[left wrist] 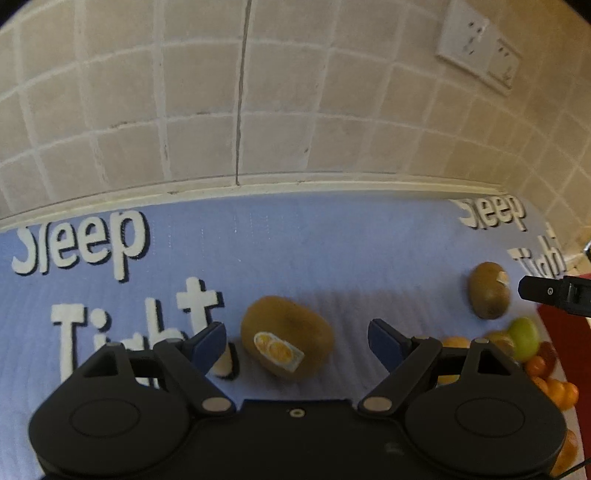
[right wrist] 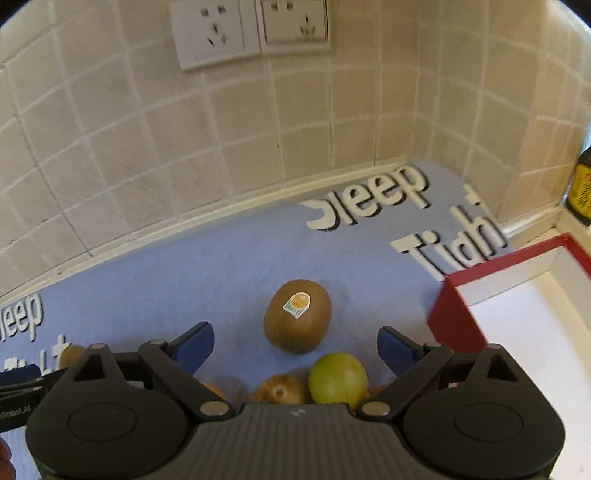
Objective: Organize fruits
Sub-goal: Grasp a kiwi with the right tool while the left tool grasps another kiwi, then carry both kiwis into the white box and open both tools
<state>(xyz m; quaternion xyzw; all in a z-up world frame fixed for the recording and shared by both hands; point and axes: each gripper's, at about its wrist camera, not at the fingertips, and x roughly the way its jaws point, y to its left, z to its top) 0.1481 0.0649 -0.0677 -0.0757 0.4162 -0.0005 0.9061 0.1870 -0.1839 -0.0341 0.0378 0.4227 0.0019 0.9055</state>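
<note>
In the left wrist view a brown kiwi (left wrist: 287,336) with a sticker lies on the blue mat (left wrist: 295,251), between the fingers of my open left gripper (left wrist: 297,341). A second kiwi (left wrist: 488,290) lies far right, near the tip of the right gripper (left wrist: 532,290). A pile of fruit (left wrist: 532,354) with a green one and oranges sits at the right. In the right wrist view my open right gripper (right wrist: 295,345) hovers just short of a stickered kiwi (right wrist: 297,316). A green fruit (right wrist: 338,377) and another kiwi (right wrist: 279,389) lie below it.
A red box with a white inside (right wrist: 517,317) stands at the right on the mat (right wrist: 184,280). A tiled wall (right wrist: 258,129) with sockets (right wrist: 251,29) rises right behind the mat. A dark bottle (right wrist: 581,184) stands at the far right.
</note>
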